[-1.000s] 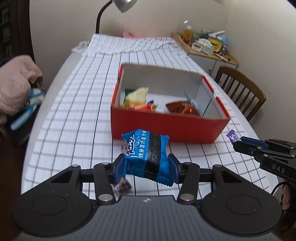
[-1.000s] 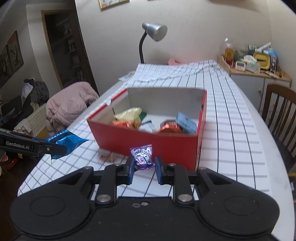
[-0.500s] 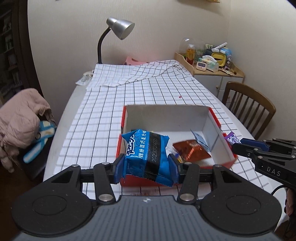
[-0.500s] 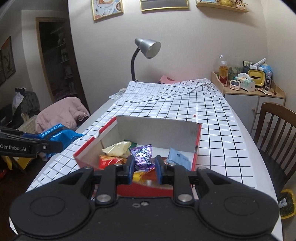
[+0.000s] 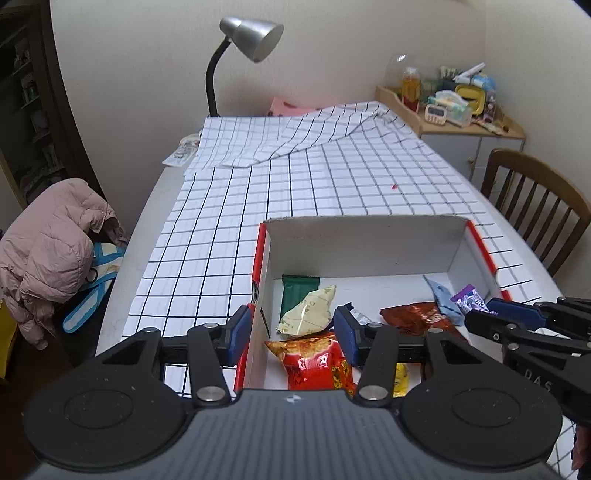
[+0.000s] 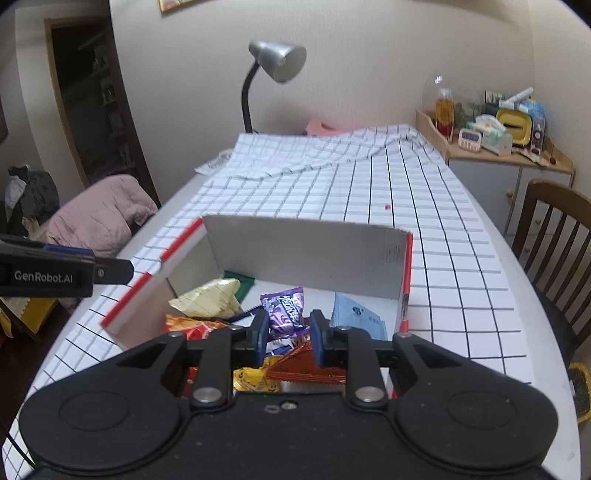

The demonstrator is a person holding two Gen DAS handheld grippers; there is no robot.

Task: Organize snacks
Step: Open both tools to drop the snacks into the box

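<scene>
While the checked cloth covers most of the long surface point(image 5: 295, 192), a red box point(image 5: 362, 236) with white inner walls sits open on the near end of it, and both tools hang over that box.

A wooden chair point(image 5: 535, 206) stands at the right edge of the surface, and a grey desk lamp point(image 5: 251, 33) rises at the far end.

The left hand-held gripper point(image 5: 291, 332) points down over the box's left wall. Its blue pads stand moderately apart with nothing between them: one pad is outside the wall, the other above the box floor.

The right hand-held gripper point(image 6: 286, 330) is set narrow, and its pads pinch the lower end of a purple snack packet point(image 6: 284, 308). The packet is held upright above the middle of the box, clear of the snacks below.

Inside the box lie the other snacks. A red packet point(image 5: 314, 363) is at the near left, a cream packet point(image 5: 306, 314) is just behind it, and a green packet point(image 5: 295, 291) lies partly under the cream one. A brown-orange packet point(image 5: 413, 317) lies toward the right, a light blue packet point(image 5: 443, 299) rests at the right wall, and a small yellow packet point(image 5: 400, 374) shows at the near edge.
</scene>
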